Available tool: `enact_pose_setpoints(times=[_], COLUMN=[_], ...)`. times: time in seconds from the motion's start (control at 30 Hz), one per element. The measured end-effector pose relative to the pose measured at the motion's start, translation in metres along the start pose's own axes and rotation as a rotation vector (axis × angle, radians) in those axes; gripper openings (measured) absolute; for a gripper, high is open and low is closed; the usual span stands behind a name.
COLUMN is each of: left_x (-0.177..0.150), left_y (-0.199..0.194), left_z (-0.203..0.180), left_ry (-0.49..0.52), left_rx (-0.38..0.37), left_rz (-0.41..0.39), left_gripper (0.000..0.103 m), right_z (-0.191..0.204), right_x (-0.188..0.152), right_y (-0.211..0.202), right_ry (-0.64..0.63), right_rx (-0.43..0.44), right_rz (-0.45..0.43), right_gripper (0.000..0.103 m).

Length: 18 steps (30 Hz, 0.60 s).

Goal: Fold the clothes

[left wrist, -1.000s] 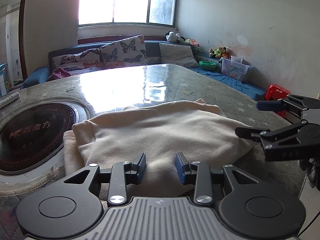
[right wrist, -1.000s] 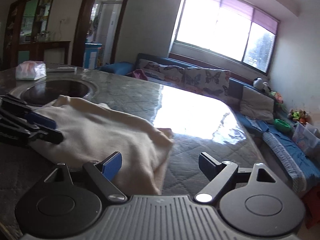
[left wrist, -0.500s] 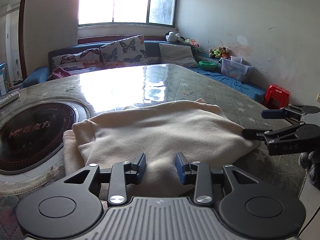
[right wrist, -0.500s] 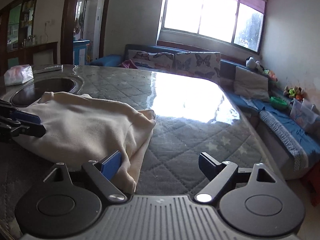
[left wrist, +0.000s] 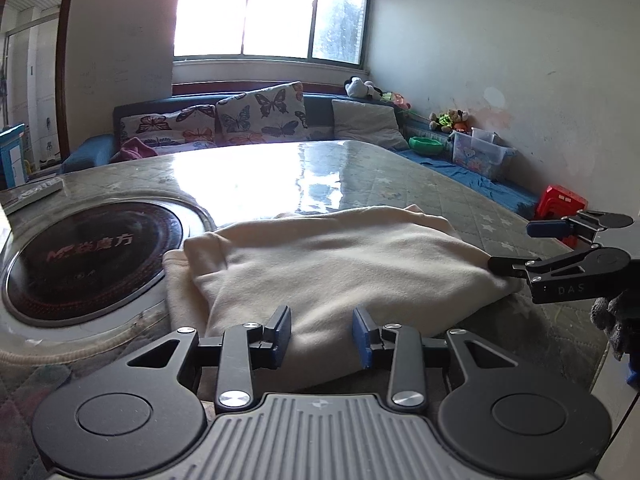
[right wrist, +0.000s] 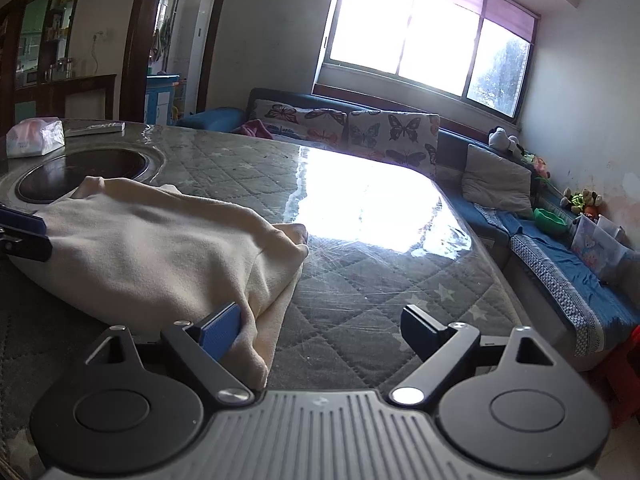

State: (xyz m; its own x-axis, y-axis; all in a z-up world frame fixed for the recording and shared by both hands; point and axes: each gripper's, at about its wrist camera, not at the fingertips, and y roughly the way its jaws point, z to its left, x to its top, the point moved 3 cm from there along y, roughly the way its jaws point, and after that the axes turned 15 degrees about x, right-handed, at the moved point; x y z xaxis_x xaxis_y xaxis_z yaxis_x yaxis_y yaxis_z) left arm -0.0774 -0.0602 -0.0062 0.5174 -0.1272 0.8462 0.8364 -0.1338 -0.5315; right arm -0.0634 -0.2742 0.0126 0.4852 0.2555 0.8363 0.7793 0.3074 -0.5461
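A living room is seen, with a large table [left wrist: 400, 188] under a quilted grey cover and a glossy clear sheet that throws back the glare of the window [left wrist: 268, 8]. On this table a cream garment [left wrist: 340, 264], folded into a thick pad, is laid just beside a round dark cooktop [left wrist: 88, 264] set into the table top.

The left gripper [left wrist: 322, 334] is held at the near edge of the garment. Its blue pads [left wrist: 282, 330] stand partly apart with a fold of the cloth between them; whether the cloth is pinched or only lies in the gap cannot be told from the pictures.

The right gripper [right wrist: 320, 326] is placed at the garment's other near corner, on the side away from the cooktop. Its jaws are spread wide and are opening. The left blue pad [right wrist: 220, 330] lies against the cloth edge, while the right finger stands over bare table cover, so nothing is clamped. From the left wrist view this gripper [left wrist: 516, 246] is seen side-on at the garment's right corner, carried by a gloved hand [left wrist: 618, 316].

Beyond the garment, a tissue pack [right wrist: 34, 136] rests at the table's far corner past the cooktop. Behind the table a blue sofa [right wrist: 560, 256] with butterfly cushions [left wrist: 260, 114] runs beneath the window.
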Motion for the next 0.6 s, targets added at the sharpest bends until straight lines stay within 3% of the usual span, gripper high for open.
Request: enact_pose_setpoints(times=[0.3, 0.6], left_x=[-0.007, -0.012], left_y=[-0.002, -0.006], left_z=[0.025, 0.030], left_ry=[-0.115, -0.131], left_rx=[-0.002, 0.008], left_rz=[0.041, 0.045], left_gripper=[0.037, 0.037], right_z=[-0.001, 0.011], right_x=[0.000, 0.013], right_y=[0.000, -0.001], right_ry=[-0.002, -0.040], right_rx=[-0.002, 0.008], right_rz=[0.001, -0.022], right_gripper=[0.090, 0.090])
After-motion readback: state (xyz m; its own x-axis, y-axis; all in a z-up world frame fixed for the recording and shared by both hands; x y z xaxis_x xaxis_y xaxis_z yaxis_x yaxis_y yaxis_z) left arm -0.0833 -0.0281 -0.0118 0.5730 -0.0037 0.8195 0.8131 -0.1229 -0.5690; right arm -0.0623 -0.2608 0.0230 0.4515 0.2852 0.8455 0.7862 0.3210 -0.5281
